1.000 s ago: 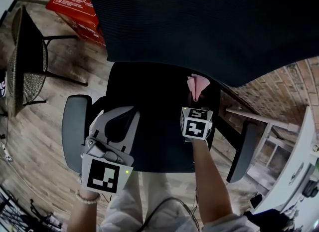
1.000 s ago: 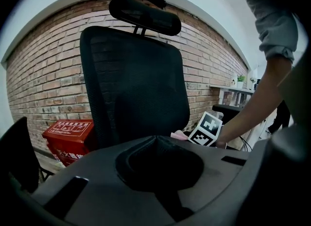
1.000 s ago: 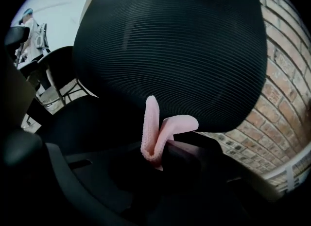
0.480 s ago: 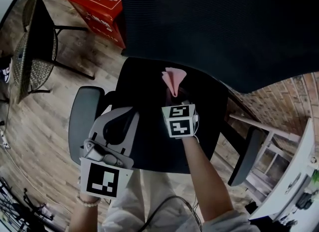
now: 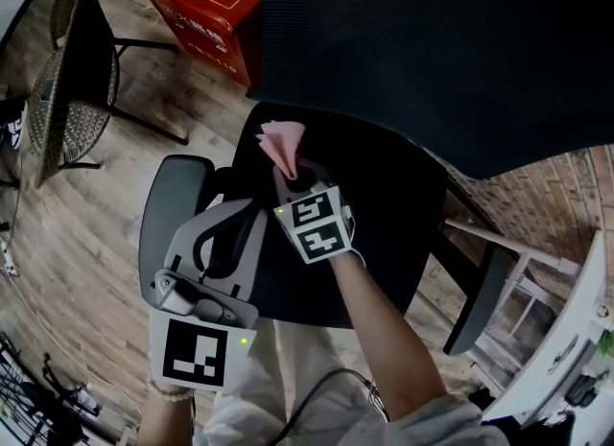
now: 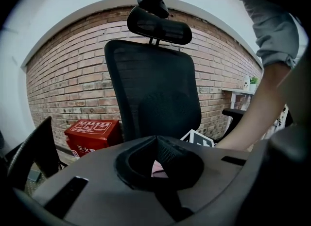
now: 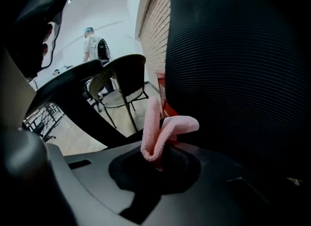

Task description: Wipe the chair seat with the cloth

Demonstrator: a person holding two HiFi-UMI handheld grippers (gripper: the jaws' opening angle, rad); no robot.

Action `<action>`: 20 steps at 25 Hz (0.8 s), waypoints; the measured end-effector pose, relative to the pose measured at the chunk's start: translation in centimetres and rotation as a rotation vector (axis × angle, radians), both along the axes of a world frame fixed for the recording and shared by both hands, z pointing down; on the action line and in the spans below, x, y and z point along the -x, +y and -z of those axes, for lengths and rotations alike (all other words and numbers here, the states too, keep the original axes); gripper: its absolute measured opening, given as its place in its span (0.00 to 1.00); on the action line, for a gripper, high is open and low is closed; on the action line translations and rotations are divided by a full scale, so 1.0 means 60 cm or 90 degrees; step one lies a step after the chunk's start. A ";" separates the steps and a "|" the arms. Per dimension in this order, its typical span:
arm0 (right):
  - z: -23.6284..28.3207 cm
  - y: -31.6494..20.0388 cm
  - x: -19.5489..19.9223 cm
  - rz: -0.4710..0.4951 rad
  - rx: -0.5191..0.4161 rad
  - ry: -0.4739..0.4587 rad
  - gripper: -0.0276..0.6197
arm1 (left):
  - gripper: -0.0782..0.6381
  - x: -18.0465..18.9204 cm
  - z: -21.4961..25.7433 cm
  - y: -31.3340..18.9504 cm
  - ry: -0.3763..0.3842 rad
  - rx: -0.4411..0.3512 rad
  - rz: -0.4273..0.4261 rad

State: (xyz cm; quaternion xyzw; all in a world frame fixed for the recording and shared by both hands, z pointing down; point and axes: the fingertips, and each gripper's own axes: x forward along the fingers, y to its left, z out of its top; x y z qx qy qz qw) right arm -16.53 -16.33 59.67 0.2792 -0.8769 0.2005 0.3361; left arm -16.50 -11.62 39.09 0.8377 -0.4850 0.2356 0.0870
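- right claw (image 7: pixel 155 159) clamped on the pink cloth (image 7: pixel 163 130), at the rear left corner of the chair seat (image 5: pixel 384 214)
- left claw (image 6: pixel 156 142) closed, empty, over the seat's left edge

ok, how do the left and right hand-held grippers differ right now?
The right hand-held gripper is shut on the pink cloth; the left hand-held gripper is shut on nothing. The right is at the seat's rear corner, near the backrest; the left hangs nearer the front, by the armrest. Both carry marker cubes.
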 end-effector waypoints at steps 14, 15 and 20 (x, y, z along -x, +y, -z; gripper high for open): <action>-0.018 0.039 -0.039 0.009 0.011 0.052 0.13 | 0.13 -0.004 0.003 0.007 -0.007 -0.004 -0.006; -0.021 0.038 -0.053 -0.004 0.012 0.057 0.13 | 0.13 -0.008 0.002 0.007 -0.007 -0.004 -0.009; -0.030 0.041 -0.130 -0.062 0.013 0.087 0.13 | 0.13 -0.030 -0.001 0.005 -0.010 -0.004 -0.024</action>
